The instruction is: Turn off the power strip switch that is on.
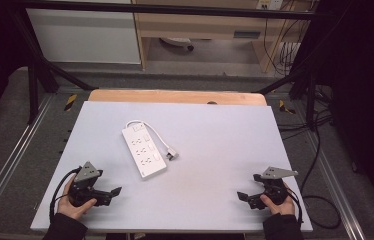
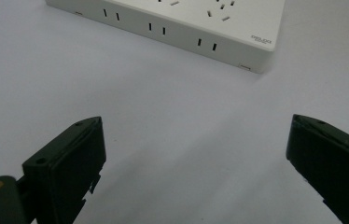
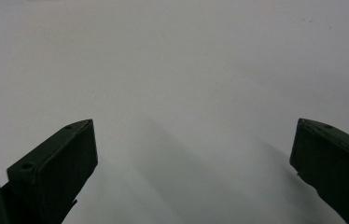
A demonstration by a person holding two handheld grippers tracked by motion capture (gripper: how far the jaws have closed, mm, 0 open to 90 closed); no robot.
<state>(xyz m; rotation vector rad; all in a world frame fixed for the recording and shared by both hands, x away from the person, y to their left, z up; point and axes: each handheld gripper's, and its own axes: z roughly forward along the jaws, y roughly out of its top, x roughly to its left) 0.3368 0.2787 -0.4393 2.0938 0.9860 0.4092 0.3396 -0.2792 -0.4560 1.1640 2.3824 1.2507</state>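
Note:
A white power strip [image 1: 143, 149] lies flat near the middle of the pale table [image 1: 215, 150], its white cable looping behind it to a plug [image 1: 172, 155] on its right side. Its near end and side sockets [image 2: 196, 25] appear at the top of the left gripper view. My left gripper [image 1: 116, 192] rests at the table's front left, held in a hand, open and empty, a short way from the strip. My right gripper [image 1: 241, 196] sits at the front right, also open, with bare table between its jaws [image 3: 196, 140].
The table's wooden far edge [image 1: 175, 96] borders a floor with metal rails, black frame legs and cables at the right [image 1: 320, 150]. A wooden desk [image 1: 200, 30] stands beyond. Bare tabletop lies between the two grippers and to the strip's right.

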